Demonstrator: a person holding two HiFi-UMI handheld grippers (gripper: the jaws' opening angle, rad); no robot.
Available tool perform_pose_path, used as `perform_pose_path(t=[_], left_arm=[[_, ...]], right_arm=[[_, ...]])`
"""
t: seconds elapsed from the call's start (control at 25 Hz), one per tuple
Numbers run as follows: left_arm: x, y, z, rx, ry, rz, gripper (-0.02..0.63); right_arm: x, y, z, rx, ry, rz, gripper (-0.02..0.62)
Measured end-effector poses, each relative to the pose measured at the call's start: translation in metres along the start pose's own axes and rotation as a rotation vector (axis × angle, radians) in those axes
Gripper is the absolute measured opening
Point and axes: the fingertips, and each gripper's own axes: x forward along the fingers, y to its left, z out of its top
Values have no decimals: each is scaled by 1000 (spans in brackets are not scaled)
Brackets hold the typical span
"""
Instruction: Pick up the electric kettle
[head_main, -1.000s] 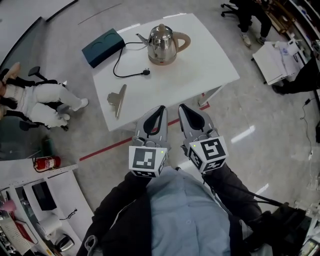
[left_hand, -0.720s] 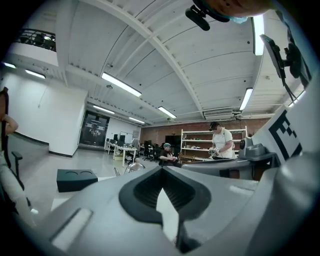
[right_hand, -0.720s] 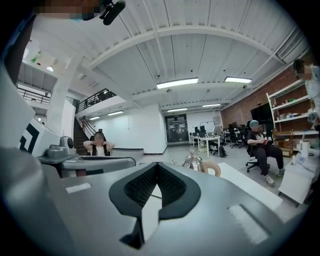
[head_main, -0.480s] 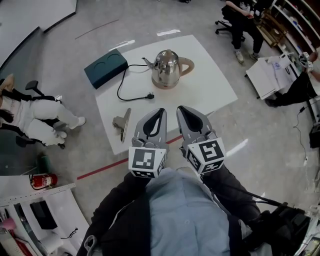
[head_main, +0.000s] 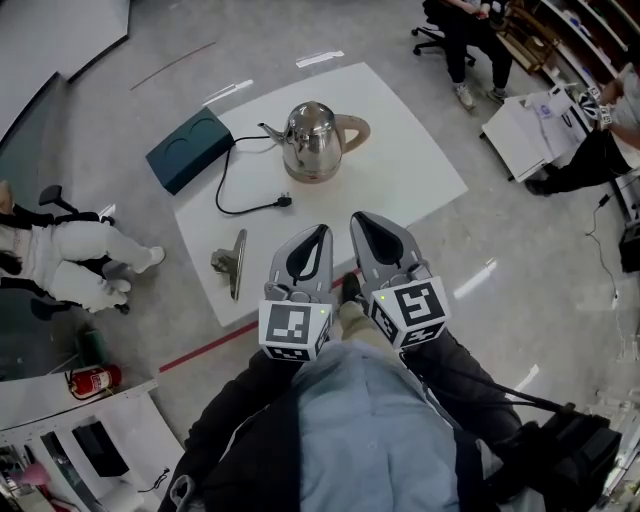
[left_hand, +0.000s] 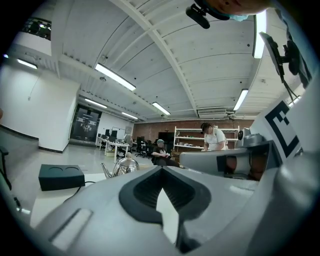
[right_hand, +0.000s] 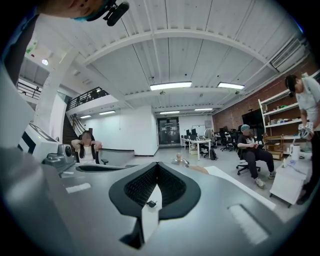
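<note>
The steel electric kettle (head_main: 312, 141) with a tan handle stands at the middle of the white table (head_main: 410, 175), off its dark teal base (head_main: 188, 150). A black cord and plug (head_main: 284, 203) trail from the base. My left gripper (head_main: 322, 233) and right gripper (head_main: 357, 220) are side by side over the table's near edge, both shut and empty, well short of the kettle. The kettle (left_hand: 124, 167) shows small ahead of my left gripper (left_hand: 161, 169). In the right gripper view only the kettle's knob (right_hand: 178, 157) peeks over my right gripper (right_hand: 157, 164).
A metal clip (head_main: 232, 262) lies on the table's near left corner. A red floor line (head_main: 205, 344) runs under the table's front. A seated person in white (head_main: 75, 262) is at the left. More people and a white desk (head_main: 520, 128) are at the right. A fire extinguisher (head_main: 95, 378) stands low left.
Both grippers have come forward from off the table to over its near edge, staying shut. The kettle now lies closer ahead of them.
</note>
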Motion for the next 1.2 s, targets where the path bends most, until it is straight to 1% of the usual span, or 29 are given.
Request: perform_pose_path(t=[0.2,0.44,0.64,0.8,1.0,1.2], left_arm=[[18,2,-1,13,18,11,2],[46,15,-20,-2,93,28,2],[83,26,-17,0,122,51,2],[110,37,1,23,90,82,2],[137,52,39,65,5,153,2],[150,60,64,88,-63,223,2]], right_arm=[[10,-17,-6,24,10,5,25],[32,-38,-28,80,62,13,25],[59,-67,-34,111,83,29,25],[86,-86,-14,99,57,66,25],[114,-103,30,46,-16,139,25],[135,-115,54,10,-58,203,25]])
